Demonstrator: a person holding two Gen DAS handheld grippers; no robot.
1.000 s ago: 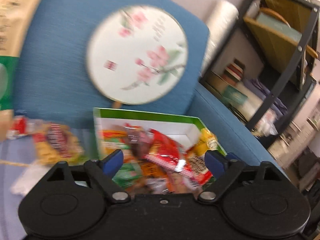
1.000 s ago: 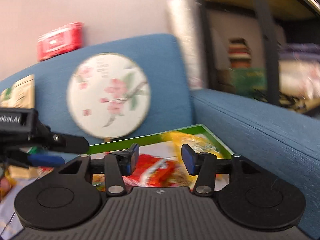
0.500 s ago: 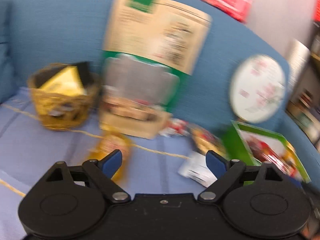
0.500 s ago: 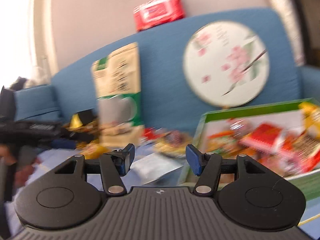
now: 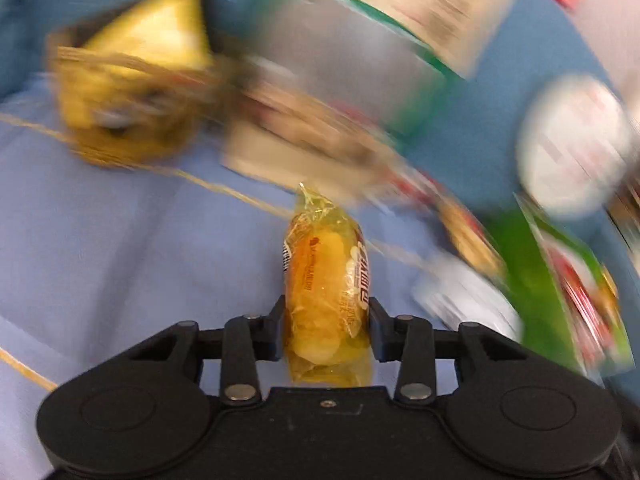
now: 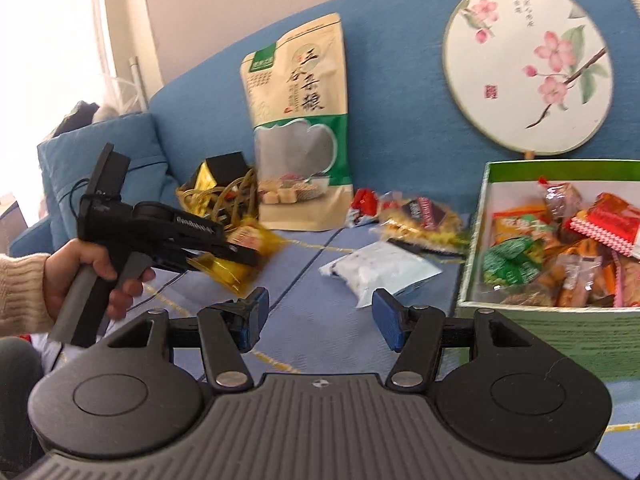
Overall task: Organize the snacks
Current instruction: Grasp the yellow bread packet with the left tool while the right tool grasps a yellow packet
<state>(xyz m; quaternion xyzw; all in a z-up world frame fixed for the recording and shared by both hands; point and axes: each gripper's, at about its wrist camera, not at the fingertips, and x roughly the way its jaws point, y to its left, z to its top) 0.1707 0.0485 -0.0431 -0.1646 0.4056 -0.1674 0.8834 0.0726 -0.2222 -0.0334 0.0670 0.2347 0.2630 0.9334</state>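
My left gripper (image 5: 327,322) is shut on a yellow snack packet (image 5: 326,280) and holds it above the blue sofa cover; the right wrist view shows the same packet (image 6: 240,256) in that gripper at the left. My right gripper (image 6: 316,320) is open and empty above the seat. A green box (image 6: 560,328) full of mixed snacks stands at the right. A white packet (image 6: 380,272), a yellow-and-brown packet (image 6: 420,220) and a red packet (image 6: 364,202) lie loose on the seat.
A tall beige-and-green grain pouch (image 6: 300,120) leans on the sofa back, with a wicker basket (image 6: 224,196) beside it. A round painted fan (image 6: 528,68) leans behind the box. A blue cushion (image 6: 100,160) sits at the left.
My left gripper has swung left away from the green box and closed on the yellow packet. My right gripper has turned left and stays open.
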